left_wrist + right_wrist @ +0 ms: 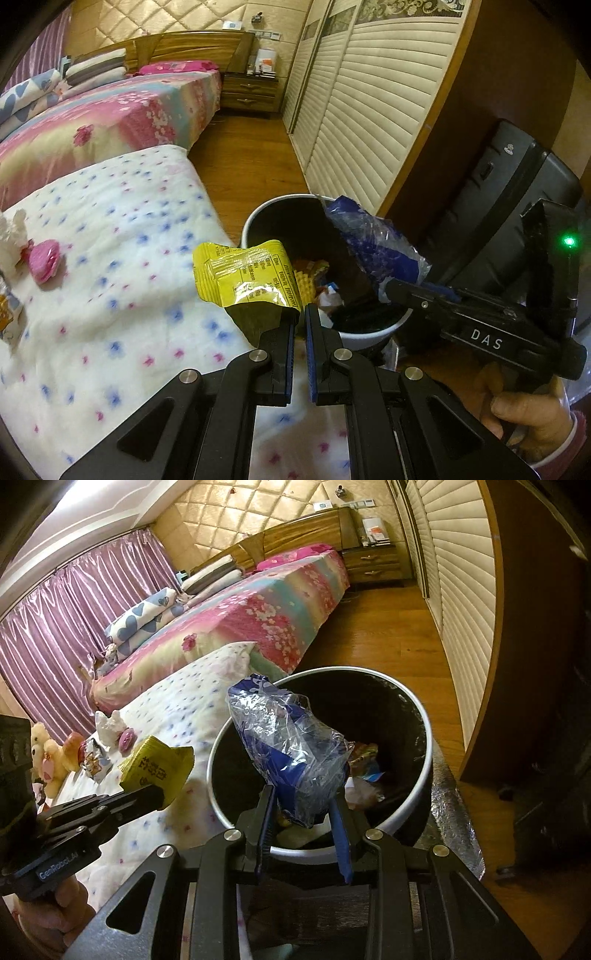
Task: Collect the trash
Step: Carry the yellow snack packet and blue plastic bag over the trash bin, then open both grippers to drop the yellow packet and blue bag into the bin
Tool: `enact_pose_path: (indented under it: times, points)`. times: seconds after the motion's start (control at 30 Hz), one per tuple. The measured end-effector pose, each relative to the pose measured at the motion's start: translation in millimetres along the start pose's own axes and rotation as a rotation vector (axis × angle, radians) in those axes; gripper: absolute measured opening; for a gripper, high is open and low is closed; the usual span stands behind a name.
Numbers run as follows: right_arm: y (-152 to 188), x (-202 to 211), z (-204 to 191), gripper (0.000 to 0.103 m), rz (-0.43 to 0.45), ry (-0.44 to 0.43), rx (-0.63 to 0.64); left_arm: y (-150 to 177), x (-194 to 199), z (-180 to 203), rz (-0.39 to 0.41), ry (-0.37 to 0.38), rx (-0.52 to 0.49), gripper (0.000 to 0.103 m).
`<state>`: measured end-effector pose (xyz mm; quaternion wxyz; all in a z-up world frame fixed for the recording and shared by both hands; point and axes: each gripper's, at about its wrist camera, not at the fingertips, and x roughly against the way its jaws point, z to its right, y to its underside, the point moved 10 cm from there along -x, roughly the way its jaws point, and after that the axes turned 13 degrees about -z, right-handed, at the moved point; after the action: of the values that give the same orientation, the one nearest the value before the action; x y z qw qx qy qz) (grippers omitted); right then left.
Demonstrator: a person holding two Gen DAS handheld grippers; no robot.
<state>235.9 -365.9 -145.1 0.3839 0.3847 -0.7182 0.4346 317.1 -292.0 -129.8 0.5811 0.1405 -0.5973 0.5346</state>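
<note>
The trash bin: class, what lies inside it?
Inside the trash bin, crumpled wrappers lie at the bottom. The blue plastic bag hides whatever sits beneath it.

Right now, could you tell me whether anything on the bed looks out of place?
Yes: a small printed wrapper lies on the white dotted blanket beside the plush toys, uncollected litter, while other wrappers are already in the trash bin.

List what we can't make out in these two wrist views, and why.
- Bin floor: both views, covered by trash, the blue-clear wrapper and dark walls.
- Yellow wrapper print: left view too small, right view folded.
- Left gripper hold on the yellow wrapper: left view shows it at one finger only; right view, side-on, the contact is hidden.
- Items on the white blanket: left view cut by the edge; right view too small.
- Person: only hands show.
</note>
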Motion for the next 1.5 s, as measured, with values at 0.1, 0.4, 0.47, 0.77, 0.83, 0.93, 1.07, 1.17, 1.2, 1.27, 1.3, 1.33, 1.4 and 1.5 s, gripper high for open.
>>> enact_pose_path:
  times: [0.1, 0.4, 0.47, 0.77, 0.83, 0.93, 1.07, 1.17, 1.2, 1.27, 1.3, 1.33, 1.4, 1.5]
  points:
    - [-1.9, -0.3, 4.3, 0.029, -0.001, 0.0, -0.008, -4.5, -6.1, 3.8, -0.004, 0.006, -0.007, 0.004]
    - [-14.1, -2.6, 19.1, 0.029, -0.009, 0.012, -0.021, -14.4, -24.0, 11.7, -0.022, 0.009, -0.029, 0.004]
    - [-16.0, -2.9, 19.3, 0.029, -0.009, 0.014, -0.022, -15.9, -25.7, 12.6, -0.022, 0.008, -0.032, 0.004]
    - [-24.4, -8.8, 27.8, 0.029, -0.02, 0.016, -0.031, -16.6, -32.2, 13.2, -0.036, 0.009, -0.044, 0.004]
    - [-25.3, -9.8, 29.0, 0.029, -0.024, 0.018, -0.033, -17.4, -33.1, 13.8, -0.038, 0.012, -0.043, 0.004]
    - [-27.1, -11.1, 31.3, 0.029, -0.029, 0.019, -0.037, -19.2, -33.5, 14.8, -0.039, 0.014, -0.039, 0.004]
    - [-31.3, -12.5, 34.9, 0.03, -0.033, 0.023, -0.04, -19.8, -35.1, 16.3, -0.042, 0.016, -0.041, 0.004]
    - [-33.1, -12.2, 36.5, 0.032, -0.033, 0.024, -0.044, -19.7, -36.5, 16.2, -0.047, 0.022, -0.04, 0.005]
    - [-33.2, -12.3, 36.3, 0.033, -0.032, 0.024, -0.045, -18.9, -37.1, 16.1, -0.052, 0.025, -0.039, 0.005]
    - [-34.0, -12.2, 36.6, 0.035, -0.033, 0.023, -0.046, -17.5, -37.6, 15.1, -0.059, 0.032, -0.034, 0.008]
    - [-34.2, -12.1, 36.8, 0.037, -0.034, 0.024, -0.048, -15.4, -36.7, 14.1, -0.062, 0.035, -0.028, 0.015]
    - [-34.1, -11.5, 37.3, 0.041, -0.033, 0.024, -0.051, -15.3, -35.5, 13.0, -0.06, 0.034, -0.025, 0.024]
    - [-33.9, -11.5, 37.9, 0.047, -0.033, 0.02, -0.058, -12.2, -30.2, 9.1, -0.047, 0.03, -0.015, 0.028]
    - [-33.4, -10.6, 38.9, 0.052, -0.028, 0.016, -0.068, -5.0, -23.3, 3.2, -0.042, 0.032, 0.001, 0.029]
